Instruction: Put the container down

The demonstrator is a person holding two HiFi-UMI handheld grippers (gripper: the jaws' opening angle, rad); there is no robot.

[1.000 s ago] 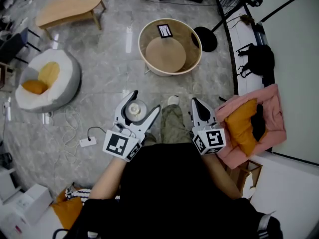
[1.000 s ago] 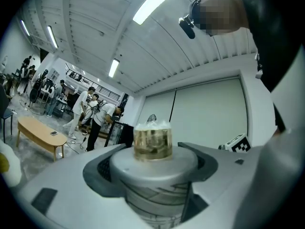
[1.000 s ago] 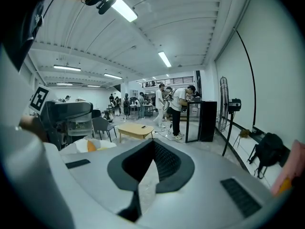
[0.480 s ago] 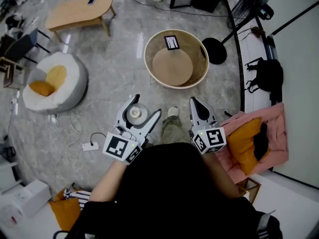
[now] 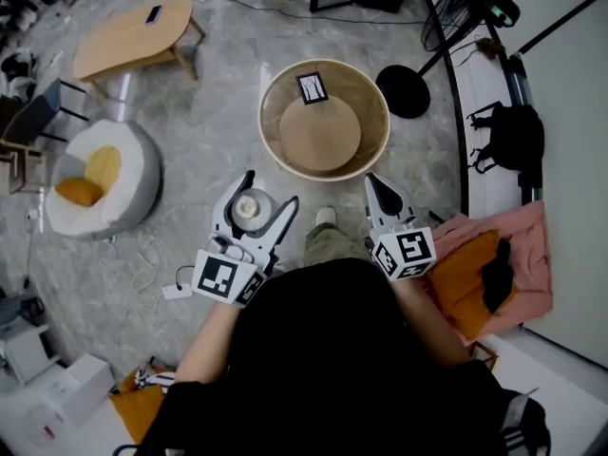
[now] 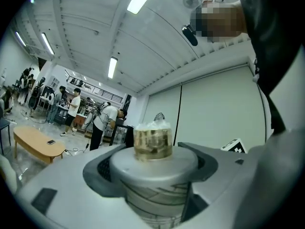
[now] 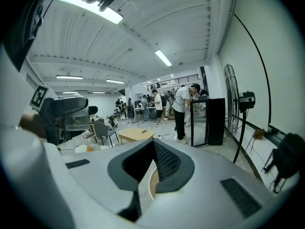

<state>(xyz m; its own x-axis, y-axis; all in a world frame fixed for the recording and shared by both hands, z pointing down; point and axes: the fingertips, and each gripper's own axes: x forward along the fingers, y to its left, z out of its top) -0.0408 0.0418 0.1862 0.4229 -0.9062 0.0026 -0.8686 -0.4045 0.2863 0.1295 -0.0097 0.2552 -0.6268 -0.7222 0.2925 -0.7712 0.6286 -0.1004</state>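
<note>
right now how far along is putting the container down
Nothing done yet. In hand: the left claw is shut on the container, held in the air above the floor. The right claw is shut, empty. Left: set it down somewhere and open the claw.

The container's lower body sits hidden between the left claw's jaws, cut off at the left gripper view's bottom edge.
</note>
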